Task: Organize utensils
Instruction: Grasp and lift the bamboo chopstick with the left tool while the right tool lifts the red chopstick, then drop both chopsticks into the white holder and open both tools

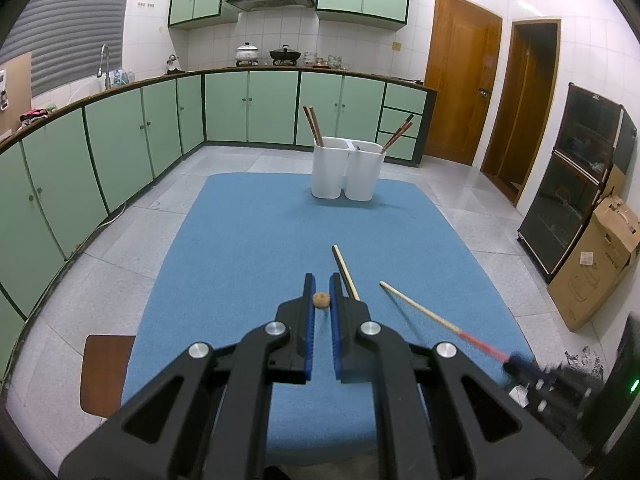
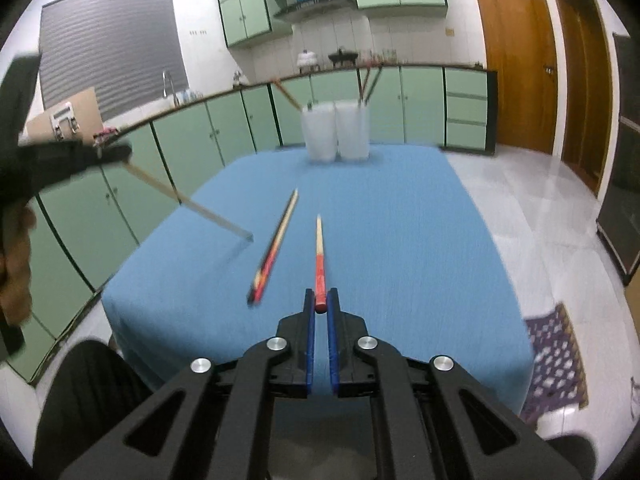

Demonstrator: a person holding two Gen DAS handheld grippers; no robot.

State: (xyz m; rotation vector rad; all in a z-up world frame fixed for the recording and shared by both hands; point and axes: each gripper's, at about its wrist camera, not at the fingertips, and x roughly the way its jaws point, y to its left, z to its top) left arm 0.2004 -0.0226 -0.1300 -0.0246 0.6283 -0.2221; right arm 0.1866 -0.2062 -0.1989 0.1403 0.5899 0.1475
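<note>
Right gripper (image 2: 321, 300): clenched on the red butt end of a red-handled chopstick (image 2: 319, 258), which points straight ahead over the cloth, its pale tip toward the holder.
Left gripper (image 1: 321, 286): closed on the butt of a pale wooden chopstick (image 2: 192, 200); from its own camera only the round end shows between the blue pads, while the right wrist view shows the stick slanting down toward the cloth.
Loose chopsticks (image 2: 274, 246): a dark-and-red pair lying on the blue tablecloth (image 1: 248, 240), just left of the right gripper's stick.
Utensil holder (image 1: 347, 170): white, two compartments, at the far end of the table; each compartment has brown chopsticks leaning out.
Surroundings: green kitchen cabinets (image 1: 120, 140) behind; a wooden door (image 1: 460, 80) at right.
</note>
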